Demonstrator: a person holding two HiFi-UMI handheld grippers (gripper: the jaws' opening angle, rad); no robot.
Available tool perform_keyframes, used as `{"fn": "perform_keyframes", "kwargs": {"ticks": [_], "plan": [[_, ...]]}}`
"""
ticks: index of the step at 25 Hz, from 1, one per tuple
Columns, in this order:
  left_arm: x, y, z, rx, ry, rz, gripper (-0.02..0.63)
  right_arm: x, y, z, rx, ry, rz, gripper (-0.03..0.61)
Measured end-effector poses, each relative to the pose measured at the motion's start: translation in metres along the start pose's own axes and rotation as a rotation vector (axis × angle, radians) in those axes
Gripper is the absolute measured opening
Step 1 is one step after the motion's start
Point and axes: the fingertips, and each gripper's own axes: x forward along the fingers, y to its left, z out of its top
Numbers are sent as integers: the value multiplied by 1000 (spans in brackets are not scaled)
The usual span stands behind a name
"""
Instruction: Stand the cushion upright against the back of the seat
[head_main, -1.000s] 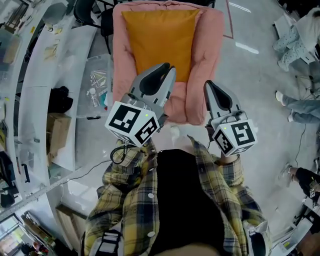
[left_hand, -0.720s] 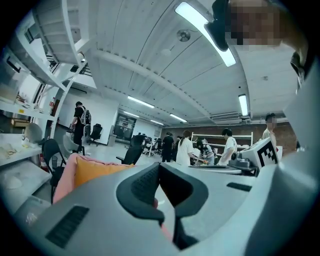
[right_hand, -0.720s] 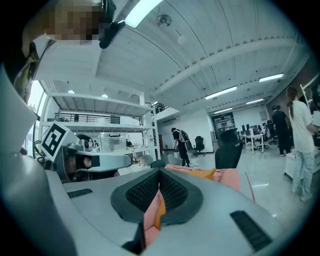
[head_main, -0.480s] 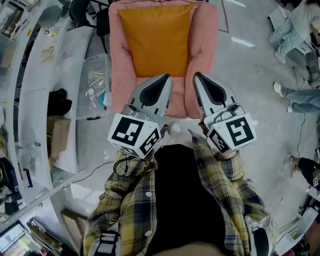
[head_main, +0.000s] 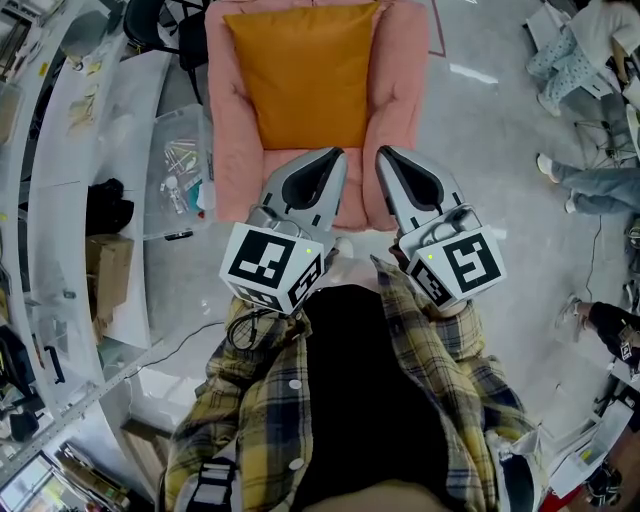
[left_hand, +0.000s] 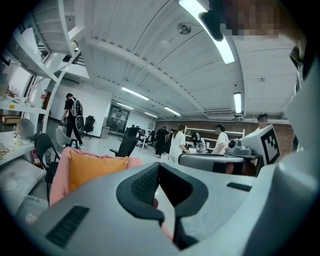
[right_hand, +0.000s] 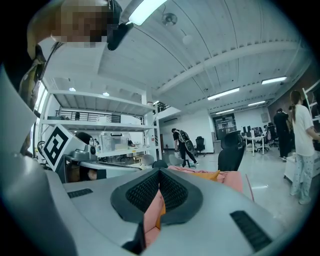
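An orange cushion (head_main: 300, 75) stands against the back of the pink armchair (head_main: 400, 110); in the left gripper view the cushion (left_hand: 95, 170) rises upright in front of the pink backrest. My left gripper (head_main: 335, 155) hovers over the seat's front edge, shut and empty. My right gripper (head_main: 385, 152) hangs beside it, also shut with nothing in it. Both are clear of the cushion. Along the left gripper (left_hand: 160, 167) I see its tips meeting. Behind the right gripper (right_hand: 160, 172), pink fabric and a sliver of the orange cushion (right_hand: 207, 176) show.
White benches curve along the left, with a clear bin of small parts (head_main: 180, 170) and a cardboard box (head_main: 110, 270). Black office chairs (head_main: 165, 20) stand behind the armchair. A person's legs (head_main: 590, 185) are at the right on the grey floor.
The left gripper's jaws have closed. The right gripper has swung left and up to sit beside the left one. Both have drawn back from the cushion toward the seat's front.
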Motion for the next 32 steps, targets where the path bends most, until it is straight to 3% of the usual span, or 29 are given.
{"fn": "perform_keyframes", "kwargs": {"ticks": [32], "plan": [[-12, 11, 1, -13, 3, 18, 5, 12, 7, -3, -6, 23, 23, 17]]}}
